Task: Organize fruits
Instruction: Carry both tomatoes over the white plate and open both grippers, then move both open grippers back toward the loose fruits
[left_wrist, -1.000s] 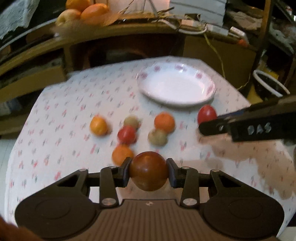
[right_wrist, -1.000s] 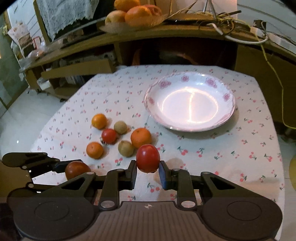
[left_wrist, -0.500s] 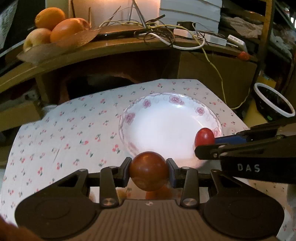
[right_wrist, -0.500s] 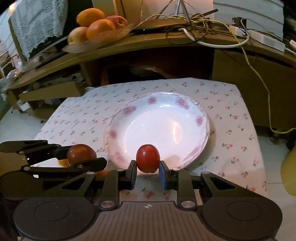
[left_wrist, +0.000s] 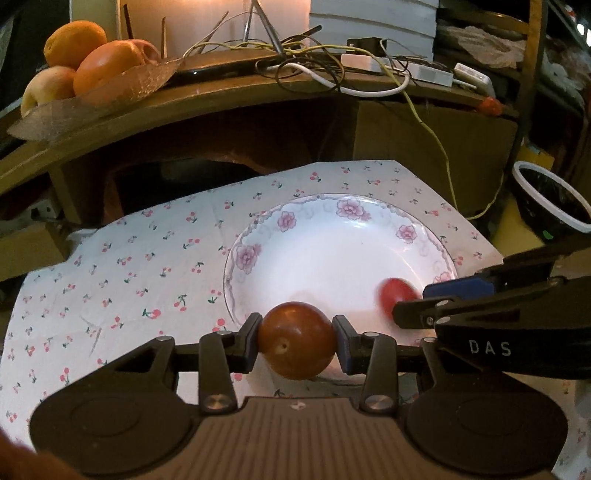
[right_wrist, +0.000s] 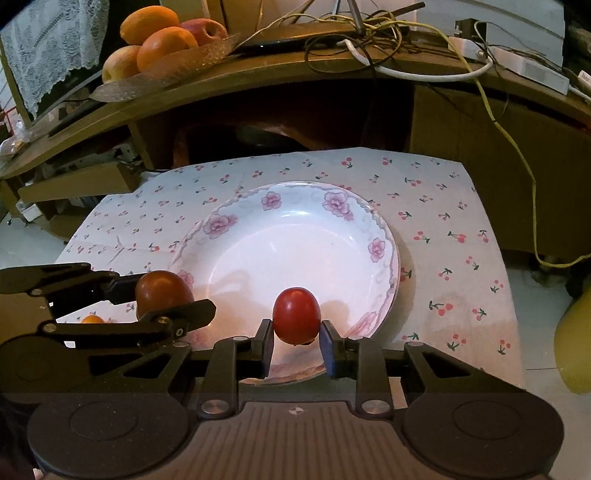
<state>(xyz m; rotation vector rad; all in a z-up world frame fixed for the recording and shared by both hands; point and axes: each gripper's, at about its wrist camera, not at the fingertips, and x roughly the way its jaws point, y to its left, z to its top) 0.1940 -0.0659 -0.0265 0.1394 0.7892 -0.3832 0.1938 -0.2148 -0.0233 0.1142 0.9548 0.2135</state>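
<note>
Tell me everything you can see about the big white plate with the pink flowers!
The plate is round, deep and glossy white, like glazed china, with pink flowers and a grey scroll line around its rim. It lies flat on the cherry-print tablecloth. Lamp glare shines off its hollow. The red tomato sits over its near edge between the right gripper fingers, which look slightly parted. Whether it touches the plate is unclear. The left gripper holds a brown fruit above the near rim.

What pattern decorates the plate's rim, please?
Pink flowers with grey scrollwork on the white plate; clearest in the right wrist view.
</note>
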